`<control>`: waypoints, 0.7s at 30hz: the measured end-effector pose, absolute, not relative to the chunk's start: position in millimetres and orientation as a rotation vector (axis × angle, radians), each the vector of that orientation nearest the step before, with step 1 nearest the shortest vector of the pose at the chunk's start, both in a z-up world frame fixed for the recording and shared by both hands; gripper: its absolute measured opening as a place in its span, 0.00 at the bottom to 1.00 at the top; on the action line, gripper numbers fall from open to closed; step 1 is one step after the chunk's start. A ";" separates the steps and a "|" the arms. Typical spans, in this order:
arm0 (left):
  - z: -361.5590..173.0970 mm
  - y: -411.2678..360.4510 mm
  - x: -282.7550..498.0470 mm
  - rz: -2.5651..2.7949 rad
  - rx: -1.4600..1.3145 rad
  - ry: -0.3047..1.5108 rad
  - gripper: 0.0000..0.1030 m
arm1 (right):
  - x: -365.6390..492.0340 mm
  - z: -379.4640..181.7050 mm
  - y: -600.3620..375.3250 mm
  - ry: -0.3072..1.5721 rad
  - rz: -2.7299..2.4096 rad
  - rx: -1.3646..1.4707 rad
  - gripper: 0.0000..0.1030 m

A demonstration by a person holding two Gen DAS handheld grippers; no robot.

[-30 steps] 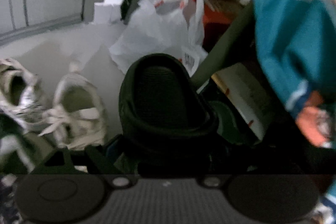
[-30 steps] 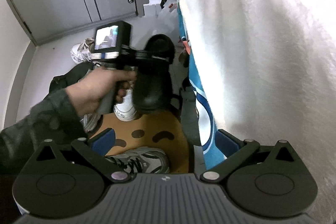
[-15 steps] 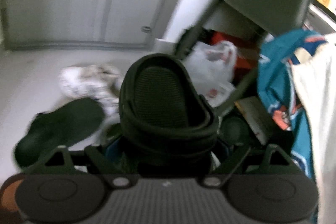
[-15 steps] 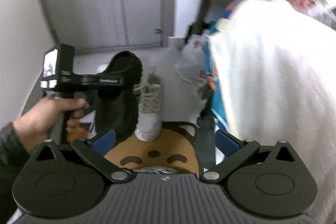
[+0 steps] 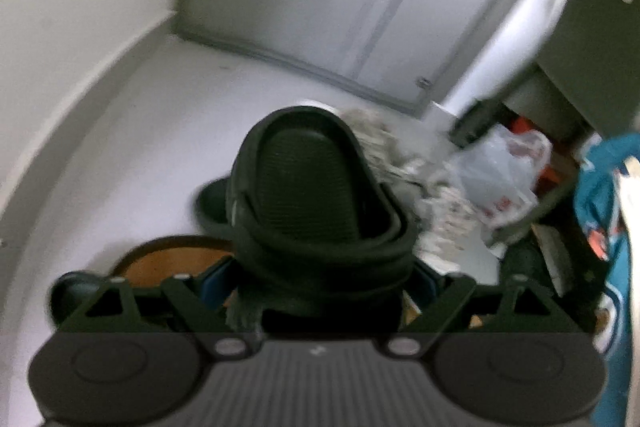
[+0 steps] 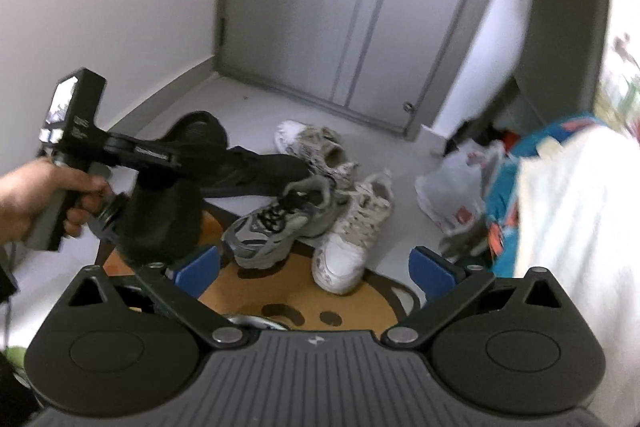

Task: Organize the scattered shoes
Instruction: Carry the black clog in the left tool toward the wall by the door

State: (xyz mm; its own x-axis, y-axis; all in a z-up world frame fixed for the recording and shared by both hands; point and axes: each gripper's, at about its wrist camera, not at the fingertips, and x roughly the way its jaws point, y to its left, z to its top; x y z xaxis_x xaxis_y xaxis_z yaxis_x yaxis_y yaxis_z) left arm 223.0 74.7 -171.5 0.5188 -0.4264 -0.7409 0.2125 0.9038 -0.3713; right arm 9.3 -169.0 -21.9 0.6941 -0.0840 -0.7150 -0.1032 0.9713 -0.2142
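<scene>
One black rubber slipper (image 5: pixel 316 195) is up off the floor, clamped sole-up between the widely spread fingers of the left tool (image 5: pixel 320 279), while the right tool (image 6: pixel 314 265) hangs over the round brown mat (image 6: pixel 296 301) with its blue pads apart and nothing between them. Beyond it a grey mesh sneaker (image 6: pixel 276 223) and two white laced sneakers (image 6: pixel 352 227) lie jumbled at the mat's far edge, a second black slipper (image 6: pixel 256 171) behind them on the pale floor (image 6: pixel 240 103); judging by this, sorting has barely begun, with no pair lined up yet.
</scene>
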 end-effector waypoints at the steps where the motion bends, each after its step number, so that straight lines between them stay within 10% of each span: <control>1: -172.3 83.3 221.4 -0.374 -0.252 0.950 0.86 | 12.3 -27.4 -162.1 0.804 0.037 -0.284 1.00; 21: -208.6 225.0 156.6 -0.161 -0.249 1.003 0.86 | 35.5 -60.7 -92.9 0.901 0.239 -0.319 1.00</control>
State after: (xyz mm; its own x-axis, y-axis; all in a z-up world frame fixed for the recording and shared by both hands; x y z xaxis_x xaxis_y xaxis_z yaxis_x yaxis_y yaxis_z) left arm 156.6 225.0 -208.6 0.5295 -0.2474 -0.8114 0.0192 0.9598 -0.2800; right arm 35.5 -92.9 -60.7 0.5998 0.0700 -0.7970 -0.3350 0.9266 -0.1707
